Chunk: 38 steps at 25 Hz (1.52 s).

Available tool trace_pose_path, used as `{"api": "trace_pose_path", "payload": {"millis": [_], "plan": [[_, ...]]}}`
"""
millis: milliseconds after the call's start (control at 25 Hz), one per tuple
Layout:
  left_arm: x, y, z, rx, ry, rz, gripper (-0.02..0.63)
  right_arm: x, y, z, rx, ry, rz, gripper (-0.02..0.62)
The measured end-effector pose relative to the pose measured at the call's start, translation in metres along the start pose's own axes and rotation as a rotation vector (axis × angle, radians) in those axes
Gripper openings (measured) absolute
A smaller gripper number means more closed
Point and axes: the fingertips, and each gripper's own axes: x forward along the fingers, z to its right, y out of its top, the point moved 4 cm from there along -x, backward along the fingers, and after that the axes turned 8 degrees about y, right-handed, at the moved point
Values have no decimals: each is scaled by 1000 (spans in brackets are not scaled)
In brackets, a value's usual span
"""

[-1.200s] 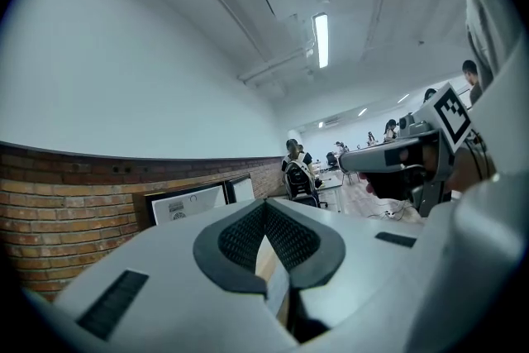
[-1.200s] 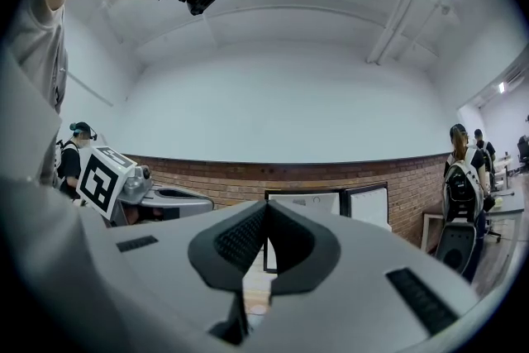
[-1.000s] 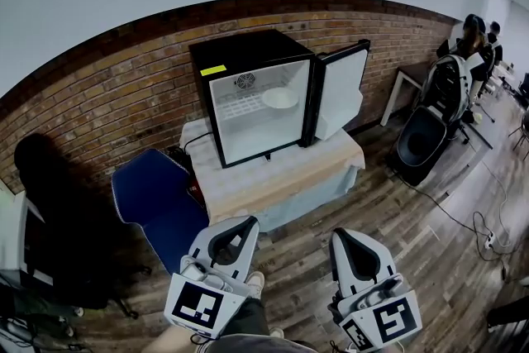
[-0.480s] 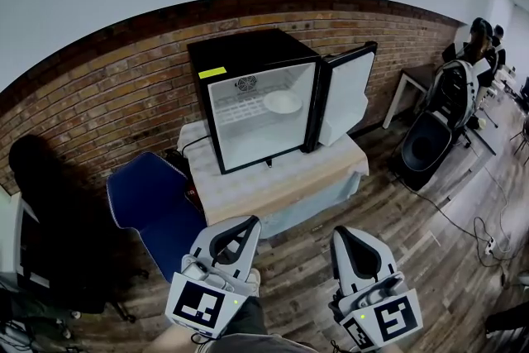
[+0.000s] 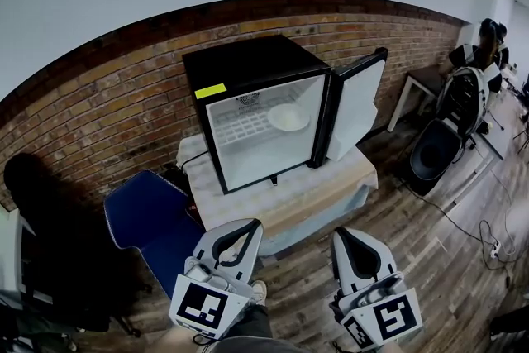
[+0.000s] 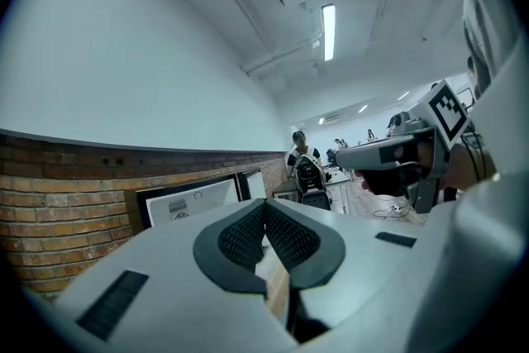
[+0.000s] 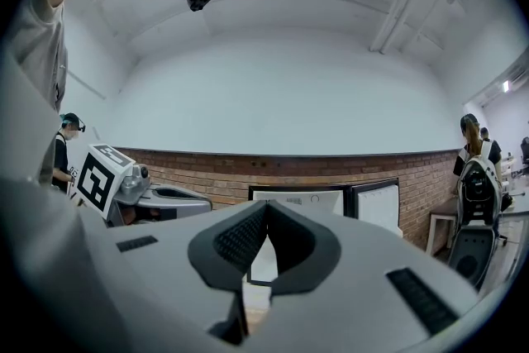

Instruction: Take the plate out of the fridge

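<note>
Noted black fridge (image 5: 256, 107) standing door-open on cloth-covered worktop (image 5: 289, 194). Logged left hand-held gripper (image 5: 250, 225) and right hand-held gripper (image 5: 343, 235) low in head view, both pinched together, empty, well short of fridge. Spotted round white plate (image 5: 288, 117) flat on upper shelf, ahead and between them; judged neither clearly nearer. Could not pick out plate in either gripper view.

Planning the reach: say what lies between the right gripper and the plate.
Head view: bare floor, then the cloth-covered table; the fridge door is open, nothing blocks the plate.
</note>
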Motion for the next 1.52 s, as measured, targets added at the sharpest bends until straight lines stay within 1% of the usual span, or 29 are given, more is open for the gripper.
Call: {"api": "trace_pose_path", "payload": {"millis": [280,600,960,1240,1520], "plan": [[50,0,-35,7,-33,-4,17,53,0,31,11,-29,-13,28],[108,-4,-84,-4,-75,-12,18,122,3,61,17,-61,-25,28],[164,-9,-130,5,-120,11,18,186,-2,87,24,-115,-36,28],[191,-13,-148,-9,-133,17,18,213,-5,102,22,-135,-51,28],[207,-15,-150,-12,-136,20,18,219,-11,117,29,-144,-64,28]]}}
